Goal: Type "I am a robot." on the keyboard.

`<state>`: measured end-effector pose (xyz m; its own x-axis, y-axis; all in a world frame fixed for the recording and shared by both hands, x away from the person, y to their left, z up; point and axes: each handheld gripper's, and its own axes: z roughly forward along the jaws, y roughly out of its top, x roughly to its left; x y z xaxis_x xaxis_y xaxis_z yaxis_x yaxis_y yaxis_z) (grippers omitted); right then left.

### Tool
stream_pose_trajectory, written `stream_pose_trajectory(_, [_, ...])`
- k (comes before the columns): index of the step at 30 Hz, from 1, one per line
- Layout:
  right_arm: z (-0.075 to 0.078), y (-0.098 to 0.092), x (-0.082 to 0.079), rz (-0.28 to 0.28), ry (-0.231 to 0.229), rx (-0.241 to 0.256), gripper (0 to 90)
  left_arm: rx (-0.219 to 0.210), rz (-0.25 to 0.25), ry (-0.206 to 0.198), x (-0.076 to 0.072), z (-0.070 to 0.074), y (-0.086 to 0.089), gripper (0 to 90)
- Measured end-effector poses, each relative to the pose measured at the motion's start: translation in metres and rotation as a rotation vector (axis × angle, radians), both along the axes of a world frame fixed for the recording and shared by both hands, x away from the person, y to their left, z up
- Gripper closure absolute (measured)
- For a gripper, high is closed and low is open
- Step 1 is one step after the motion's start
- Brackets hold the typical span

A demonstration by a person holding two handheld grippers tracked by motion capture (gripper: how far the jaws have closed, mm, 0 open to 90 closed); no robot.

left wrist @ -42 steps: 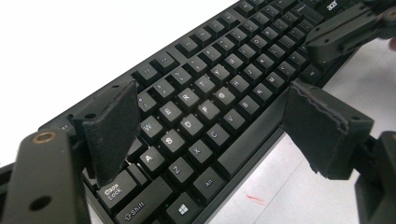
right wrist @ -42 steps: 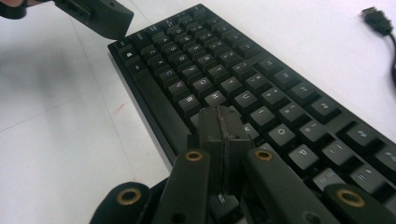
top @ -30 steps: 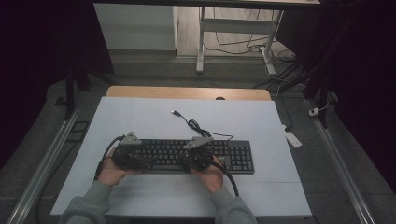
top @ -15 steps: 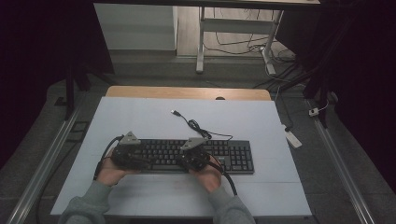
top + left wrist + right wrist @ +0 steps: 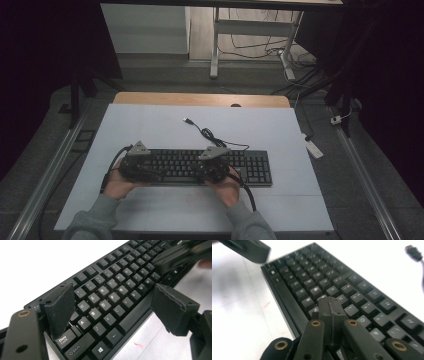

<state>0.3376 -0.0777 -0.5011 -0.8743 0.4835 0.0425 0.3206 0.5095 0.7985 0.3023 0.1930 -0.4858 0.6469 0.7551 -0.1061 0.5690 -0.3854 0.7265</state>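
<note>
While I hold both tools low at the near side of the table [image 5: 165, 125], my sleeves and hands come in from the bottom of the high view, the left hand [image 5: 117, 184] behind the left gripper [image 5: 136, 162] and the right hand [image 5: 226, 186] behind the right gripper [image 5: 214, 162]. Both grippers sit over the black keyboard [image 5: 255, 167], which lies flat and lengthwise across the near half of the white tabletop, nearer my edge than the far one.

In the left gripper view my left gripper [image 5: 110, 307] has its jaws spread wide apart, one pad over the Caps Lock corner and the other past the near edge by the space bar, so the letter keys from A to M show between them. I cannot tell whether either pad touches the keyboard [image 5: 110, 290]. A small red mark [image 5: 138, 345] sits on the table just in front of the keyboard.

In the right gripper view my right gripper [image 5: 329, 308] has its jaws pressed together with nothing between them, the joined tip hanging right above the lower letter rows of the keyboard [image 5: 352, 290]; I cannot say whether it presses a key.

Beyond the keyboard its cable [image 5: 212, 137] loops over the table and ends in a plug [image 5: 187, 121] lying loose toward the middle. Farther off, a white object [image 5: 314, 148] lies on the floor just past the table's right edge.
</note>
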Motion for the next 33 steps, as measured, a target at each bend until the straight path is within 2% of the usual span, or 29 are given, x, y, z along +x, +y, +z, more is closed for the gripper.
stream_pose_trajectory(2, [0.004,-0.009,-0.002,-0.006,-0.006,0.016,88.8,0.0,0.003,0.0,0.0,-0.001,-0.001,19.6])
stream_pose_trajectory(5, [0.005,-0.023,-0.003,-0.021,-0.017,0.016,81.0,0.003,0.003,-0.002,0.0,-0.001,-0.001,19.7])
stream_pose_trajectory(15, [0.008,-0.073,-0.011,-0.095,-0.055,0.037,66.3,0.012,0.005,-0.017,-0.001,0.0,-0.002,19.7])
stream_pose_trajectory(18, [0.01,-0.088,-0.014,-0.109,-0.081,0.029,64.1,0.014,0.004,-0.023,-0.001,0.0,-0.001,19.7])
stream_pose_trajectory(27, [0.014,-0.132,-0.025,-0.163,-0.107,0.025,59.0,-0.01,0.012,-0.038,-0.003,0.003,0.003,20.3])
stream_pose_trajectory(33, [0.016,-0.152,-0.033,-0.193,-0.125,0.013,55.8,-0.021,0.02,-0.052,-0.004,0.004,0.004,21.0])
